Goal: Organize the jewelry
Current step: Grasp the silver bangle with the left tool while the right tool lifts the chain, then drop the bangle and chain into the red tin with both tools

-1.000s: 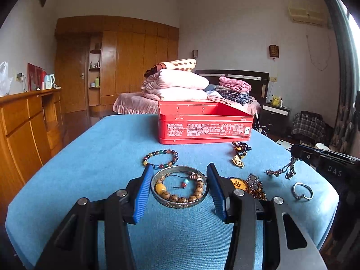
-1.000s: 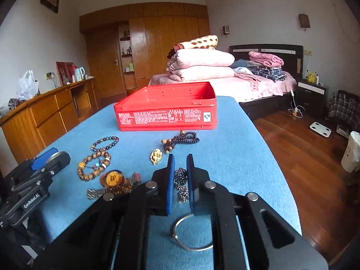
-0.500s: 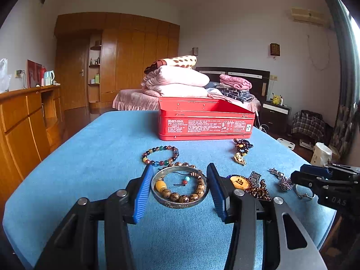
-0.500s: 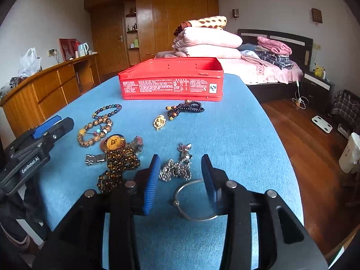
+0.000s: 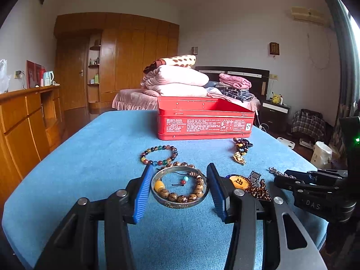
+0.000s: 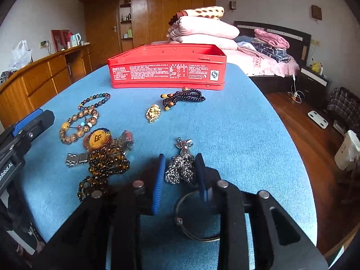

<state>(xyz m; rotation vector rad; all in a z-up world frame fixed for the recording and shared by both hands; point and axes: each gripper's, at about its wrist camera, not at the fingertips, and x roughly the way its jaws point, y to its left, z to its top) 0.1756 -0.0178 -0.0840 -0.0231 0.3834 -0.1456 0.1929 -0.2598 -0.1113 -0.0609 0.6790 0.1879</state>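
An open red tin (image 5: 205, 118) (image 6: 167, 67) stands at the far side of the blue table (image 5: 90, 157). My left gripper (image 5: 178, 185) is open, its blue pads on either side of a silver bangle (image 5: 178, 202) that rings part of a wooden bead bracelet (image 5: 180, 196). My right gripper (image 6: 180, 171) is open around a sparkly silver chain (image 6: 181, 168) lying on the cloth. A thin wire bangle (image 6: 195, 218) lies under the right gripper's body.
A multicoloured bead bracelet (image 5: 158, 155), a dark bead string (image 6: 183, 96) with a gold charm (image 6: 153, 112), an amber pendant (image 6: 97, 138) on brown beads, and a metal clasp (image 6: 76, 158) lie between the grippers and the tin. The table's right edge (image 6: 299, 157) drops to wooden floor.
My right gripper opened, let go of the sparkly chain, and now sits low with its pads around the chain on the cloth. My left gripper stayed open around the bangle.
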